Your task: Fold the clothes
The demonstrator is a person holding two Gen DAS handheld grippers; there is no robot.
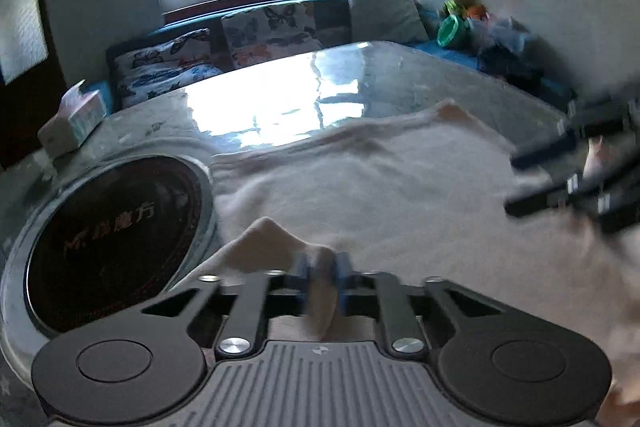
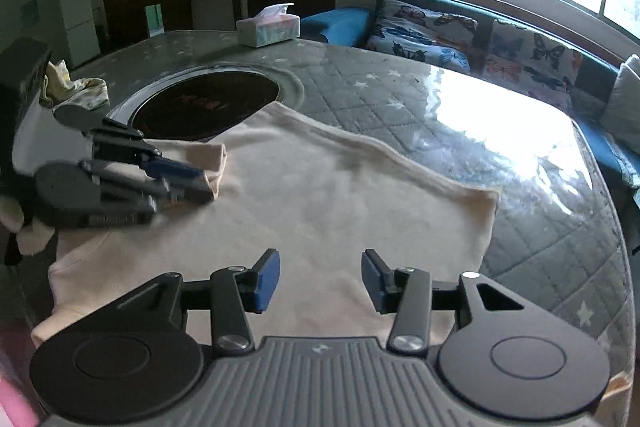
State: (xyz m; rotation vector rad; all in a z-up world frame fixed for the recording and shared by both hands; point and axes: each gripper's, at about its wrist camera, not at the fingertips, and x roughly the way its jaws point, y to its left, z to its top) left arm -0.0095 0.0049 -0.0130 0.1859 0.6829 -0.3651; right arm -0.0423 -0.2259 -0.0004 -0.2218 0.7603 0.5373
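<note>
Left gripper (image 1: 322, 269) jaws pinching shirt (image 2: 304, 195) edge thinly, risking slipping; right gripper (image 2: 320, 277) jaws gaping, gripping nothing, leaving fold lopsided.

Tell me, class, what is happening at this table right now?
A person is folding a pale garment spread on the quilted table. The left claw is shut on a pinched-up fold of the cloth. The right claw is open above the garment, holding nothing. A tissue box sits at the far edge.

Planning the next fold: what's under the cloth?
The cloth lies on the quilted table, its far edge over the round hob's rim. Anything beneath the cloth is hidden.
</note>
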